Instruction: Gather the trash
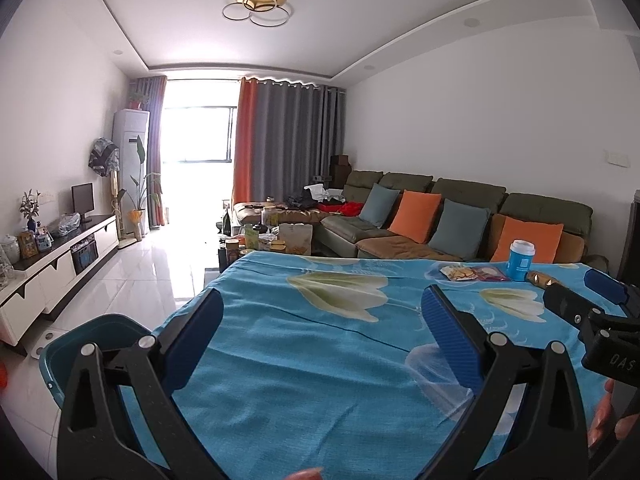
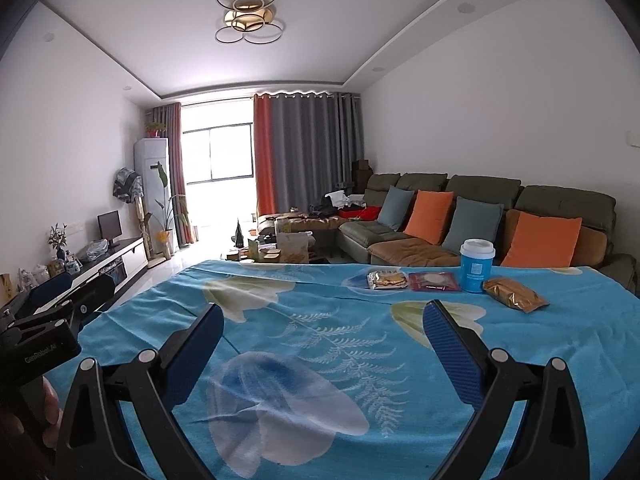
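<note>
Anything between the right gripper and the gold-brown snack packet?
Nothing visible. The open right gripper has only bare blue floral cloth ahead; the gold-brown snack packet lies unobstructed, with the blue paper cup behind-left of it.

Black left gripper (image 1: 322, 332), right gripper (image 2: 323, 336), blue-padded jaws, silver pivot pins

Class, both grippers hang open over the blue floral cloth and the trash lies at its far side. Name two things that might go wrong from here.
1. The blue cup stands upright, close beside the red packet and gold packet; reaching for either may tip it.
2. The bin sits low beyond the cloth's left edge, far from the trash; items carried across may drop.
</note>
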The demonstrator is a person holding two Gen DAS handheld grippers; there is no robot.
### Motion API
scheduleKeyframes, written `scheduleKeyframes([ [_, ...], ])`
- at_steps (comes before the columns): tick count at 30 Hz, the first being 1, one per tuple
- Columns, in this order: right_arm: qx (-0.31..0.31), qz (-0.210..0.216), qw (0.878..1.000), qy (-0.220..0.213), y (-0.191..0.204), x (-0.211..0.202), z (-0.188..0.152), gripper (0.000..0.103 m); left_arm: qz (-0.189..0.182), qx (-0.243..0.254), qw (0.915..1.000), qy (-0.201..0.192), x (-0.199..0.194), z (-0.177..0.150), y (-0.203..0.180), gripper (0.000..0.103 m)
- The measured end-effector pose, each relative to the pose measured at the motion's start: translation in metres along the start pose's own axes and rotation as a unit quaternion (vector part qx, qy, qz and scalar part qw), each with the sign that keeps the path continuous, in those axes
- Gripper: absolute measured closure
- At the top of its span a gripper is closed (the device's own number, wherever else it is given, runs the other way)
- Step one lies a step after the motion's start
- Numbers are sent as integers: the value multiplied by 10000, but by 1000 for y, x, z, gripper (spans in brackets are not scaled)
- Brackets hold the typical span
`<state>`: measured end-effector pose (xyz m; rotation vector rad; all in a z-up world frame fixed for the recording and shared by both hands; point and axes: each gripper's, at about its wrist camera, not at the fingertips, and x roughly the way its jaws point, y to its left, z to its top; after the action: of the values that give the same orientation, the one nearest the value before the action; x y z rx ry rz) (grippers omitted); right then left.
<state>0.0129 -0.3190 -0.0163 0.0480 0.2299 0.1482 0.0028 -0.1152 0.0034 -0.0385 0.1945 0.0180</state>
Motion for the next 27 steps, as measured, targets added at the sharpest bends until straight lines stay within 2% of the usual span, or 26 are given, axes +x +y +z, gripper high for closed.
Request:
scheduleKeyframes([
  [27,27,-61,10000,-53,-1,-4,1,7,28,68,10000,9,1,0,-3,6],
])
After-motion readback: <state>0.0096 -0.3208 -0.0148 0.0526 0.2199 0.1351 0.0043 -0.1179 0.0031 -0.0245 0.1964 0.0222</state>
